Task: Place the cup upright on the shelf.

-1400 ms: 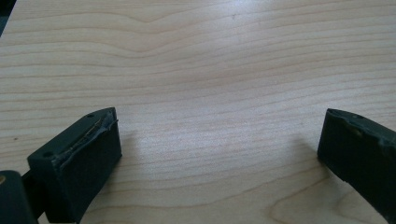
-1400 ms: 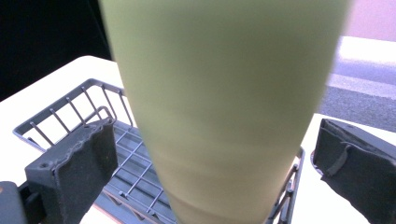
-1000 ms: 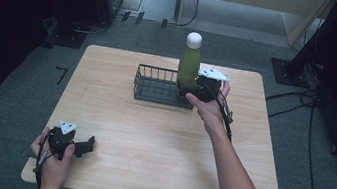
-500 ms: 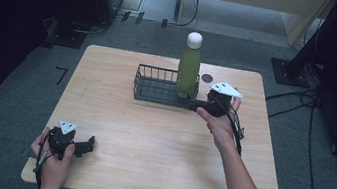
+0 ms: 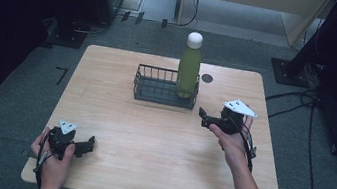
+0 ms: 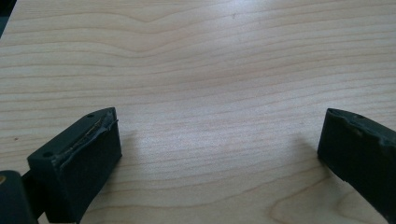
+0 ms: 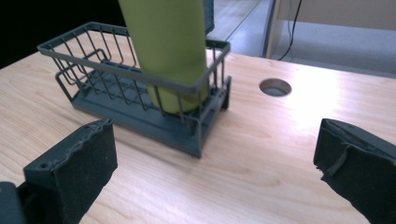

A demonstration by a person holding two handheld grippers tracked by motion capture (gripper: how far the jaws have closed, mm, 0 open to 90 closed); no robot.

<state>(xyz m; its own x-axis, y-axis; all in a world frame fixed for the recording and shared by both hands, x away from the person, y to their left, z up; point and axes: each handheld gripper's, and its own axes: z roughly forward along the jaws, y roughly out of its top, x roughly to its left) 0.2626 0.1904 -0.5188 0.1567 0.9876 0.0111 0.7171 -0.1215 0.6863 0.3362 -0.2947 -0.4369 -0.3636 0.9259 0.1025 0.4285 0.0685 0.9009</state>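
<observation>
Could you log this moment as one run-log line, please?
green bottle: upright in wire basket | right gripper: open, beside basket | left gripper: open, near edge

A pale wooden bench (image 5: 160,138) is standing on grey carpeted floor (image 5: 6,116), with dark equipment looming at both sides and black cables (image 5: 307,102) trailing at right.

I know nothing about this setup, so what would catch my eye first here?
A tall green bottle with a white cap stands upright in the right end of a dark wire basket at the far middle of the wooden table. The right gripper, jaws open, sits just right of the basket, while the left gripper, also open, rests near the table's near left corner.
</observation>
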